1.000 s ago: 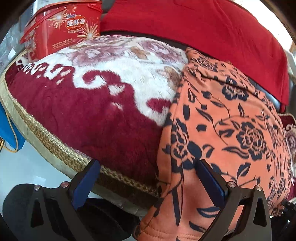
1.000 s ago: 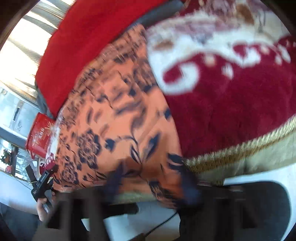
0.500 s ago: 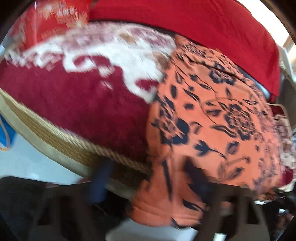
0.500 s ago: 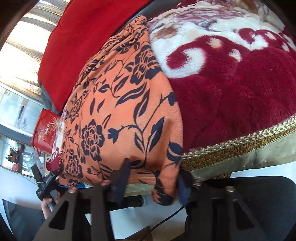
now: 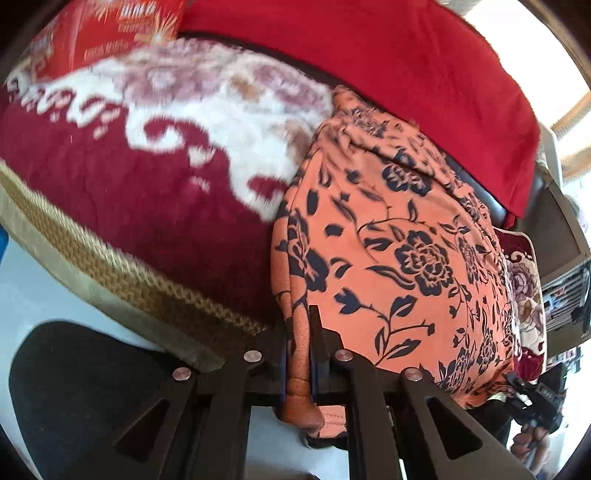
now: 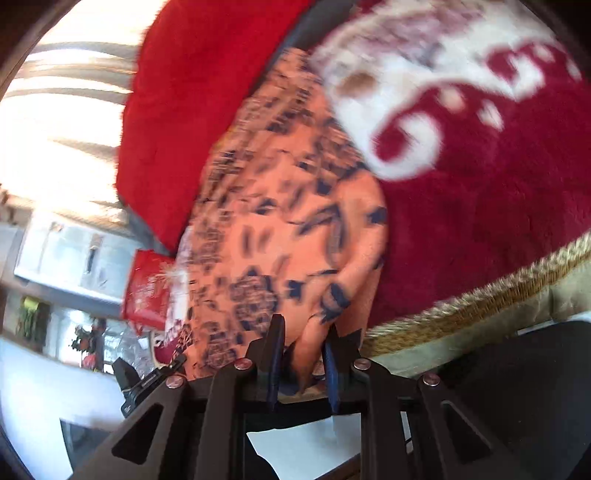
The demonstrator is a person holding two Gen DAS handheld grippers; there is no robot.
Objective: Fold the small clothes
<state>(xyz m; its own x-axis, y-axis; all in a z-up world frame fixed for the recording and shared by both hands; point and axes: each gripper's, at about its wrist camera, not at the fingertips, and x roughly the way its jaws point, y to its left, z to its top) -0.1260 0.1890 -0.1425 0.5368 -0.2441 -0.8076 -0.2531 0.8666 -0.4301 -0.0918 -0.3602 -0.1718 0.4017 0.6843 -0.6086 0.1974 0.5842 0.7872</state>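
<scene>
An orange garment with a dark blue flower print point(image 5: 399, 258) lies spread over a red-and-white plush blanket point(image 5: 147, 184). My left gripper point(image 5: 300, 354) is shut on the garment's near left hem, which bunches between the pads. In the right wrist view the same orange garment point(image 6: 288, 240) shows, blurred. My right gripper point(image 6: 304, 354) is shut on its near right hem, the cloth pinched between the blue pads. The right gripper also shows at the left wrist view's lower right edge point(image 5: 535, 398).
The blanket has a woven gold border point(image 5: 122, 273) along its near edge. A bright red cloth point(image 5: 388, 74) lies behind the garment. A red printed box point(image 5: 103, 29) stands at the far left. A black seat point(image 5: 74, 398) sits below the blanket's edge.
Both grippers moved in on the garment's near hem and shut on it, one at each corner. The hem has bunched and lifted slightly.
</scene>
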